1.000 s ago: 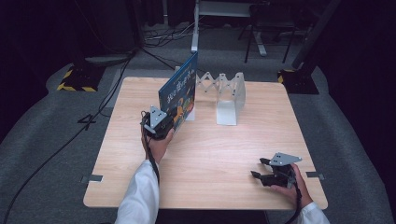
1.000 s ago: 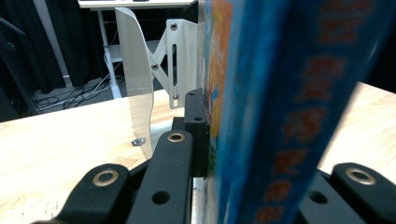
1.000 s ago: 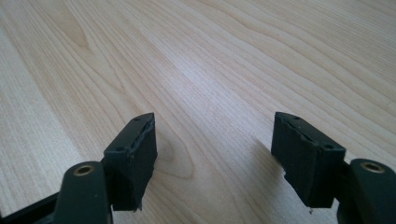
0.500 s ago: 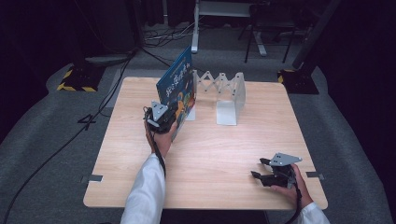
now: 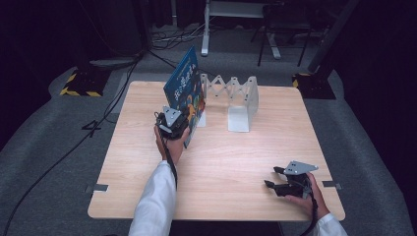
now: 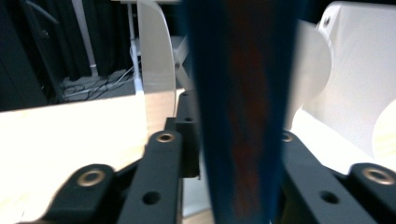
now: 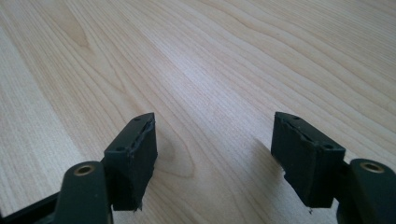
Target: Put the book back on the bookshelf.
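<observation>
A blue picture book [image 5: 184, 83] stands on edge on the wooden table [image 5: 246, 157], tilted, leaning at the left end plate of a white folding book rack [image 5: 241, 96]. My left gripper [image 5: 183, 126] is at the book's near lower edge. In the left gripper view the book [image 6: 243, 93] runs blurred between the two jaws of my left gripper [image 6: 238, 140], and no gap shows beside it. These jaws have just been opening a little. The rack's plates [image 6: 156, 60] rise behind. My right gripper [image 5: 270, 177] rests near the front right edge, open [image 7: 215, 149], nothing between its fingers.
The rack's other white plates stretch to the right of the book at the back of the table. Bare wood lies between the two hands. Dark floor, cables and stands surround the table.
The book has tipped a little more upright against the rack, and the left hand has edged slightly toward it. The right hand has stayed put.
</observation>
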